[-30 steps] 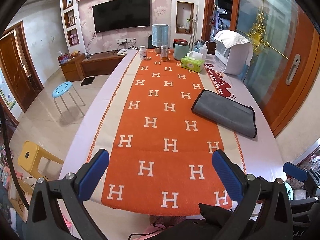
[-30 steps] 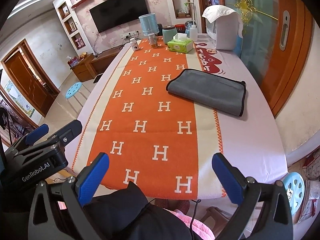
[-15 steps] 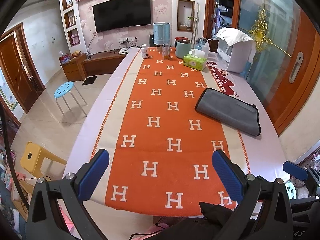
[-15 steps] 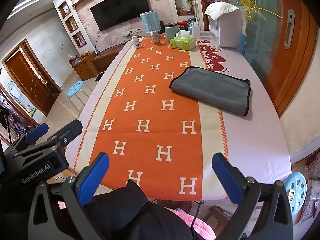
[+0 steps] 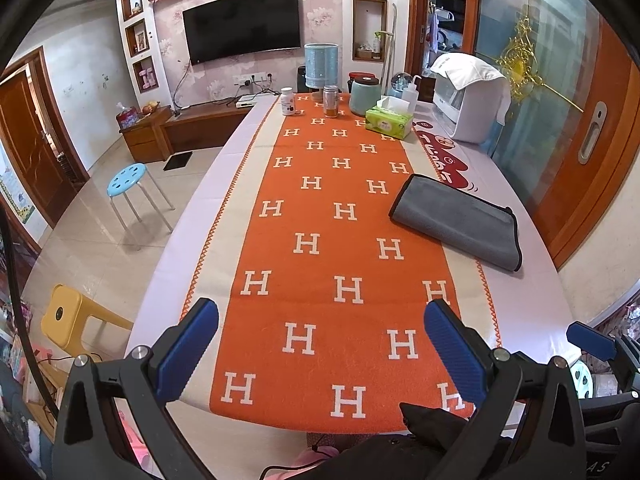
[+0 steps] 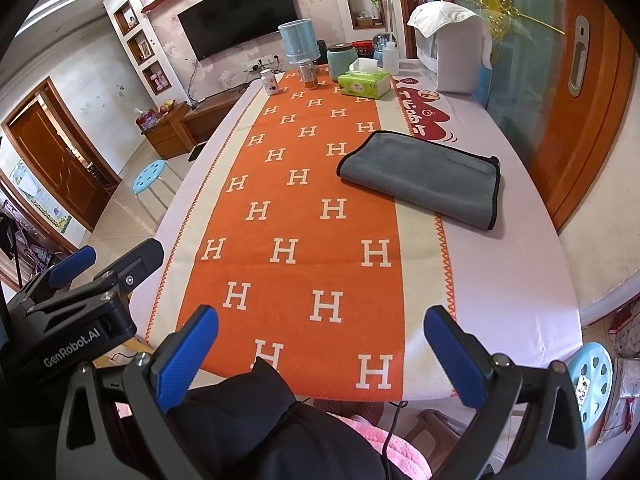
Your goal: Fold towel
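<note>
Now both grippers hover at the near end of a long surface (image 5: 520, 304) draped in a pale cloth, with an orange runner patterned with white H letters (image 5: 344, 248) laid down its middle. The grey microfibre towel with black edging (image 5: 456, 220) lies flat on the right side of the surface, partly on the runner's cream border and partly on the pale cloth. It is already doubled over, its rounded fold facing the far left and its black-trimmed edges stacked at the near right.

Over the past second both views have crept forward a little, so the towel sits slightly lower and larger in each. The towel itself has not shifted or changed shape. That suggests the approach has begun and no further fold has been started.

The left gripper (image 5: 320, 344), with blue padded fingers, has its jaws spread wide and holds nothing. The right gripper (image 6: 320, 352) is the same: jaws wide apart, nothing between them. From the right view the towel (image 6: 424, 178) is well ahead of that gripper and a little to its right; the left gripper's black body shows at that view's left edge.

At the far end stand a green tissue box (image 5: 389, 121), a teal lidded jar (image 5: 364, 95) and a white appliance under a white cloth (image 5: 468, 104), all well clear of the towel.
</note>
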A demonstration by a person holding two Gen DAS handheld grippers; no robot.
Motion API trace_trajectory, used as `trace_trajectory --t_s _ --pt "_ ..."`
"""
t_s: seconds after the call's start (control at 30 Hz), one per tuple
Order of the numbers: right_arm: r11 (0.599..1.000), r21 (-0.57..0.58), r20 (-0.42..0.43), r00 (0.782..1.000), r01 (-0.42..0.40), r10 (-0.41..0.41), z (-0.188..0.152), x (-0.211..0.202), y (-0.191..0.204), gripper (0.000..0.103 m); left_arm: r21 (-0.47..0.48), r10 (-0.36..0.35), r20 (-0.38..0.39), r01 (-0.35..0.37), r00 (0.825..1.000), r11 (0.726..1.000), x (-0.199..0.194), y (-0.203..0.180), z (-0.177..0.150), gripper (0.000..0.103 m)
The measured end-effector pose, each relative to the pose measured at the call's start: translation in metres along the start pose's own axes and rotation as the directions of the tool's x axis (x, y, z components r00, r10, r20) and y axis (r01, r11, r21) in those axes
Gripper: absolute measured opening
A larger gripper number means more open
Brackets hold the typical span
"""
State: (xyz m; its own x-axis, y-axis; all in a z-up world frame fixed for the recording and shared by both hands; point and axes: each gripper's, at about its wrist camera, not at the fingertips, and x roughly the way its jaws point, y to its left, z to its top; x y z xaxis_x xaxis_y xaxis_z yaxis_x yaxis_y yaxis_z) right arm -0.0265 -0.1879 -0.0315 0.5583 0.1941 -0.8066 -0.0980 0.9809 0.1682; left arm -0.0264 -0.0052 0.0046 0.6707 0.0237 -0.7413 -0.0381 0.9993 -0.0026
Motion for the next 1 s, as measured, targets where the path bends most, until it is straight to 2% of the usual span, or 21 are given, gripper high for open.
trace_trajectory --t_s 1.0 --pt "1.0 0.007 -0.008 1.0 0.009 -0.009 -0.0057 0.0064 -0.002 0.103 0.004 -0.006 -0.003 0.006 1.0 1.0 0.0049 0.0019 -0.0032 0.102"
